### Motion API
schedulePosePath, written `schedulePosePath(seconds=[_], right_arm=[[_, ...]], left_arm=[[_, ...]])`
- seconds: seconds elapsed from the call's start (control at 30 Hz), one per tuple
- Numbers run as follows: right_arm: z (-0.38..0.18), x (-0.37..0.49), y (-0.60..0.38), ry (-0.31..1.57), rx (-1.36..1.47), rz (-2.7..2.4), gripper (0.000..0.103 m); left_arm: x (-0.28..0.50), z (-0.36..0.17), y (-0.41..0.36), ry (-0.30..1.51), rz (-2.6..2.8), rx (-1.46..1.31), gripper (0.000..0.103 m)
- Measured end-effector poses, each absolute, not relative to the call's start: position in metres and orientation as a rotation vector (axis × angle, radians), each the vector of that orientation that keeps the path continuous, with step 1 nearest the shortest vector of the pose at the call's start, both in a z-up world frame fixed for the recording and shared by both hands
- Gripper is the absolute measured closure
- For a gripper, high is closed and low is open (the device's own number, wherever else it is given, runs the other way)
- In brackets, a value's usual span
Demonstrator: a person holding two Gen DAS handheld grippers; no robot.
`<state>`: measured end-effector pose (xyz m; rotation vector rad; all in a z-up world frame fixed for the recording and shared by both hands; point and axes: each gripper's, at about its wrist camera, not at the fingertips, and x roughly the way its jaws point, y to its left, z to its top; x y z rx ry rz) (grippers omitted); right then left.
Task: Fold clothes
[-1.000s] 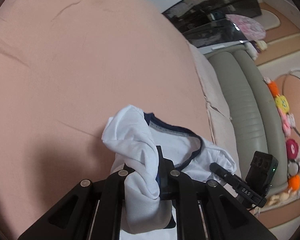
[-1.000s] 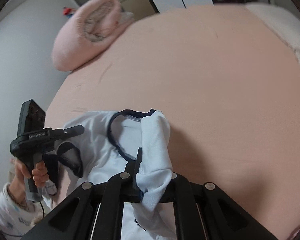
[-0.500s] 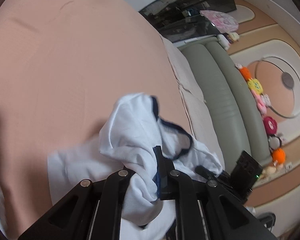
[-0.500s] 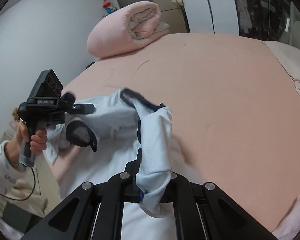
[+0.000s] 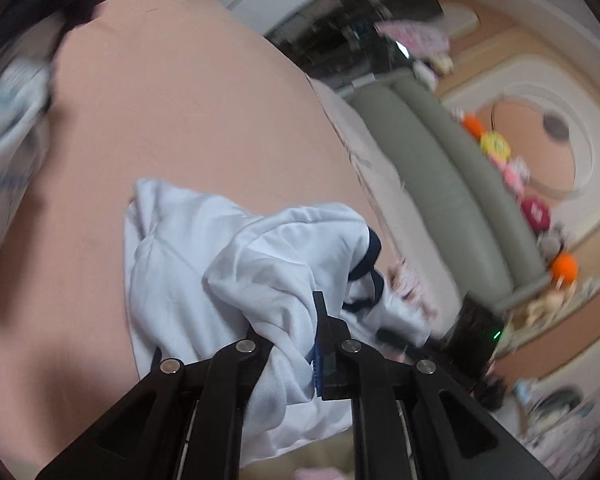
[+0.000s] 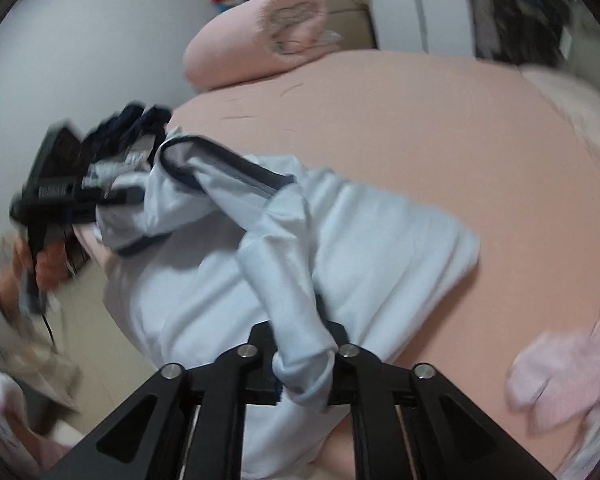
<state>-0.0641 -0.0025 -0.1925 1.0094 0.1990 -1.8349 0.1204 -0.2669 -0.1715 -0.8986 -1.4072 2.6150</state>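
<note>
Two grippers have hold of one white shirt, which lies bunched near the edge of the pink bed closest to the person, part of it hanging off that edge. The left gripper is clenched on a thick wad of cloth near the navy-trimmed collar; the right gripper grips a rolled fold of the same garment, and from its camera the other tool appears at the left with the collar stretched between them. Both views are smeared by motion. My reading is that the step in hand is lifting and spreading the shirt so it can be laid flat before any fold. To do that well, the two grips should move apart evenly along the shoulder line until the collar band goes taut, then travel further onto the bed so the hem lands on the mattress instead of trailing off its edge. Each grip holds several layers, so a sleeve may be trapped inside; a gentle shake could free it. A rolled pink quilt rests at the far edge, well apart. No writing can be read: a small blue tag at the left jaws and the lettering on the other tool's body are too blurred.
</note>
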Motion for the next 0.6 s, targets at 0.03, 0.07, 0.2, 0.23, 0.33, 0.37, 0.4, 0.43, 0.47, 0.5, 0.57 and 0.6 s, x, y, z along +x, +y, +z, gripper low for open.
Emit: schedulePosePath(seconds=[0.03,0.07,0.2,0.23,0.33,0.37,0.4,0.43,0.47,0.5,0.57,0.6], right_arm=[[-0.196,-0.064,0.004,0.122,1.035,-1.83,0.079],[-0.199,-0.064,0.01,0.048,1.058,-1.824,0.068],[-0.194,-0.054,0.016,-0.06,1.06,-1.819,0.034],[-0.189,-0.052,0.02,-0.066,1.053,-1.831,0.033],[-0.175,-0.053,0.032,-0.173,1.062,-1.808,0.033],[-0.173,-0.056,0.034,-0.227,1.069,-1.795,0.032],[-0.172,-0.058,0.038,-0.287,1.082,-1.774,0.032],[-0.173,-0.062,0.039,-0.341,1.113,-1.759,0.031],[-0.175,-0.065,0.04,-0.396,1.144,-1.742,0.031],[-0.177,-0.068,0.042,-0.45,1.178,-1.723,0.031],[-0.185,-0.071,0.043,-0.542,1.277,-1.66,0.031],[-0.189,-0.071,0.045,-0.594,1.299,-1.619,0.031]], left_arm=[[0.128,-0.175,-0.268,-1.452,2.619,-0.898,0.087],[0.135,-0.179,-0.269,-1.497,2.622,-0.899,0.076],[0.157,-0.184,-0.269,-1.639,2.566,-0.829,0.025],[0.16,-0.181,-0.269,-1.665,2.535,-0.816,0.018],[0.163,-0.172,-0.267,-1.656,2.521,-0.793,0.018],[0.161,-0.167,-0.266,-1.659,2.521,-0.816,0.018],[0.16,-0.165,-0.266,-1.668,2.511,-0.836,0.018],[0.159,-0.163,-0.266,-1.677,2.499,-0.857,0.018],[0.159,-0.163,-0.265,-1.69,2.488,-0.87,0.018],[0.153,-0.161,-0.264,-1.708,2.473,-0.87,0.018],[0.162,-0.161,-0.262,-1.753,2.442,-0.853,0.018],[0.164,-0.16,-0.262,-1.767,2.443,-0.84,0.018]])
